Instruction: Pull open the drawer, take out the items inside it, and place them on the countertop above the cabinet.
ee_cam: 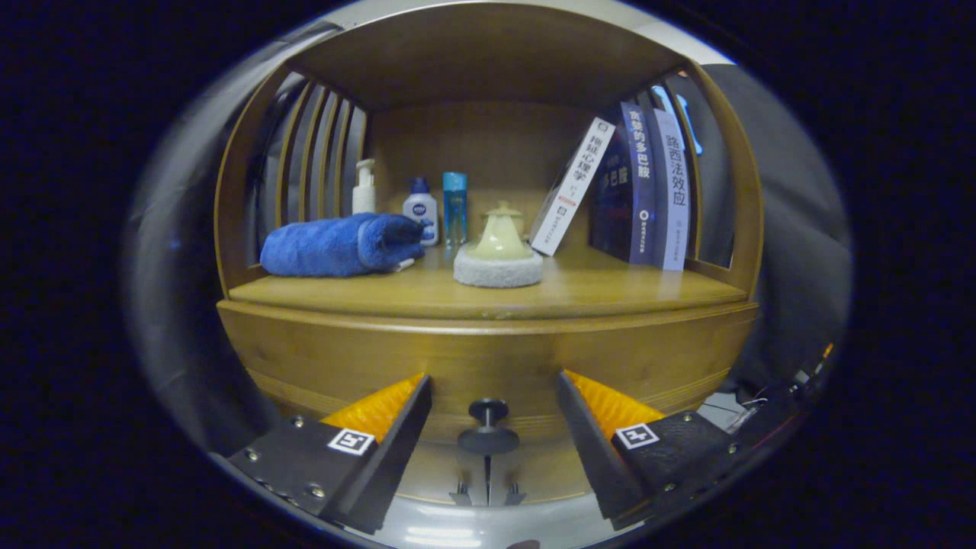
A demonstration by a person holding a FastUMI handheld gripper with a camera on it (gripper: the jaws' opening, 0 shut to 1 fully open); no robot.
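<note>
- Your gripper [492, 427] has its fingers spread wide, nothing held, nothing touched; the dark round knob [488, 427] of the drawer sits between them, a little ahead of the tips.
- The drawer [488, 362] looks closed, its wooden front flush under the countertop [610, 293]. What is inside cannot be seen, so this fits a drawer yet to be emptied as well as one pushed back in.
- If you are going for the knob, I judge the line is good: keep it centred between the fingers, go straight in, and close behind its wide head on the thinner stem so the grip cannot slide off.
- Then pull level and straight along the drawer's run; a slanted tug would likely bind it.
- On the countertop lie a rolled blue towel [339, 244] and, just beside it, a pale lidded teapot [499, 232] on a grey round pad [498, 271].
- Behind these stand a white pump bottle [364, 187], a small white bottle with a blue cap [421, 210] and a slim blue bottle [455, 206].
- Farther off, books [648, 191] lean against the cabinet's slatted side.
</note>
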